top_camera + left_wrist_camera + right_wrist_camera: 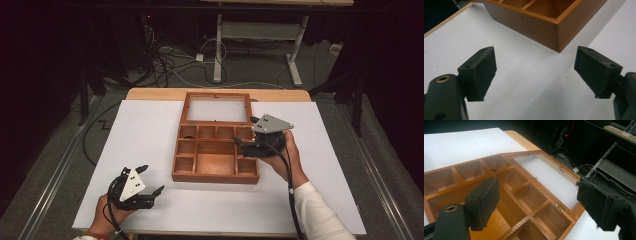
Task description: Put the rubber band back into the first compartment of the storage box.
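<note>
A wooden compartment box (215, 172) stands in the middle of the white table, empty, with several small cells around one large cell. Its glass-paned lid (186, 107) lies open flat behind it. My left gripper (153, 178) rests open near the front left, a little short of the box's front left corner (559, 27); nothing is between its jaws (535, 72). My right gripper (246, 131) hovers open over the box's right rear cells (529, 192). It holds nothing, and the lid (546, 173) and a brass hinge (559, 206) lie beyond its jaws (536, 202).
A white sheet (145, 130) covers the table, with a wooden strip (150, 94) bare along the far edge. Beyond the table, cables (165, 60) lie on the floor beside a white desk frame (218, 45). Dark surroundings flank both sides.
</note>
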`<control>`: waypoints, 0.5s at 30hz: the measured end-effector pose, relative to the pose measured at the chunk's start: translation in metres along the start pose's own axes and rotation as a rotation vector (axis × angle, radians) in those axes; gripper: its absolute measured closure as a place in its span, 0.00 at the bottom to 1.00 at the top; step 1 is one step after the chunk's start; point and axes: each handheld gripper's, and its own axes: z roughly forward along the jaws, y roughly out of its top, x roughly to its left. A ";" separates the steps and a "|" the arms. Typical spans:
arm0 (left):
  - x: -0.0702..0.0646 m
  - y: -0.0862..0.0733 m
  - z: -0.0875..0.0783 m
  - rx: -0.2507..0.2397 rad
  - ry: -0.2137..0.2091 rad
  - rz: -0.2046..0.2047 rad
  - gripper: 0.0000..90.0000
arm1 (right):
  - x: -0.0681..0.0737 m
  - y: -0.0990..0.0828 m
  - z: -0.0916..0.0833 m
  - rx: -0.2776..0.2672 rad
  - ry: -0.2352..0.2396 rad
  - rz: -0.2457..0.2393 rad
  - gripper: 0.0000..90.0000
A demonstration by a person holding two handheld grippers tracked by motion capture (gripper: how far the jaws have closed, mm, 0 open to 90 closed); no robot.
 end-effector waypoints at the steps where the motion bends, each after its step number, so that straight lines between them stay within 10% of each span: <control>1: 0.000 0.000 0.000 0.000 -0.001 -0.001 0.19 | 0.000 -0.001 -0.001 0.001 0.002 -0.002 0.22; 15: 0.000 0.000 0.000 -0.001 -0.002 0.002 0.19 | 0.006 -0.015 -0.015 -0.026 0.000 0.004 0.22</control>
